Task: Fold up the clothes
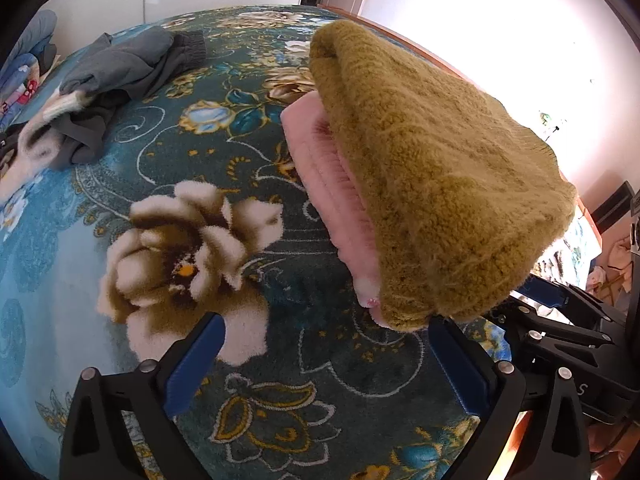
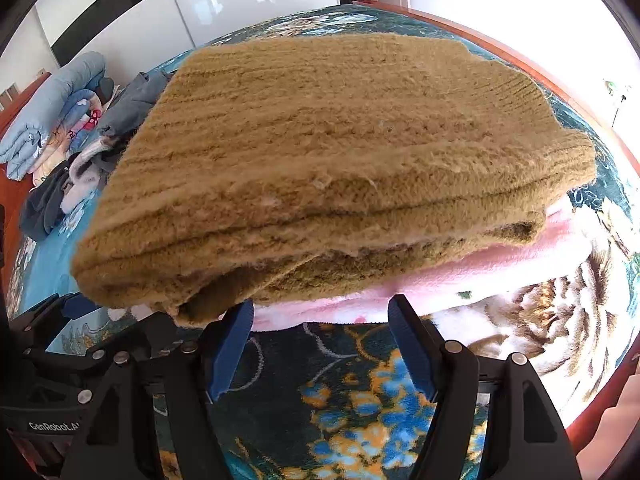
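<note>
Your left gripper (image 1: 324, 334) is spread wide with nothing between its blue fingers (image 1: 196, 360); it sits low over the floral blanket (image 1: 192, 220), with its right finger just at the near corner of the folded stack. Your right gripper (image 2: 320, 320) is likewise parted and empty, its fingers (image 2: 230, 348) right in front of the stack's near edge, the left one tucked under the overhanging knit.

The mustard sweater (image 2: 332, 160) lies folded on top of the pink garment (image 2: 460, 276), and both rest on the blanket. In the left view the sweater (image 1: 420, 184) covers most of the pink garment (image 1: 324, 176), which peeks out along its left side.

A pile of unfolded grey clothes (image 1: 120, 76) lies well apart from the stack, toward the far left of the bed. Beyond it, a rolled blue quilt (image 2: 52, 112) sits against the wall
</note>
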`<state>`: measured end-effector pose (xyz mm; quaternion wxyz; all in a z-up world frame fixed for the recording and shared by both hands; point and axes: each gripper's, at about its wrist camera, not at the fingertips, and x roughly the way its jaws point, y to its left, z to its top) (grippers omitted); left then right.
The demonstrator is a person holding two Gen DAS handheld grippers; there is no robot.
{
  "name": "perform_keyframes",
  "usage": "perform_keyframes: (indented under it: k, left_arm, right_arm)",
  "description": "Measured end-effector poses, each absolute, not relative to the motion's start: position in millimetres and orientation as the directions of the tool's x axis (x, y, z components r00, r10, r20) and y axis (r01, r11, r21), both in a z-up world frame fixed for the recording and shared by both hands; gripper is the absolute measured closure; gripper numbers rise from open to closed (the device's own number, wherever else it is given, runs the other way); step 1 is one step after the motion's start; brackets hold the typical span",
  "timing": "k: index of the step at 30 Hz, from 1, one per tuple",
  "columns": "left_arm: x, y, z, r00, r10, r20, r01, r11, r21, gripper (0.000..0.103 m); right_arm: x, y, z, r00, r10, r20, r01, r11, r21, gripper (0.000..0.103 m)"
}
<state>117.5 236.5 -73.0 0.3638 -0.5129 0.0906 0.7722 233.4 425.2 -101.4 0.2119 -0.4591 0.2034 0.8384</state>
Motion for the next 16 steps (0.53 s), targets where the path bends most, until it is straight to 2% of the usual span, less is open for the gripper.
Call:
perform_keyframes:
  k: [6,16]
  left_arm:
    - [112,235,-80,-0.169,0.477,-0.863,-0.639,-0.720,-0.273,0.000]
    - [115,234,-76,-0.191,0.479,-0.857,-0.647,-0.718,-0.257,0.000]
  right_arm:
    - [228,422,-102,-0.472,0.189,-0.861,-0.547,-0.829,0.118,0.032]
    - [208,424,-102,-0.453,0.222,-0.863,-0.562,-0.823,0.083,0.032]
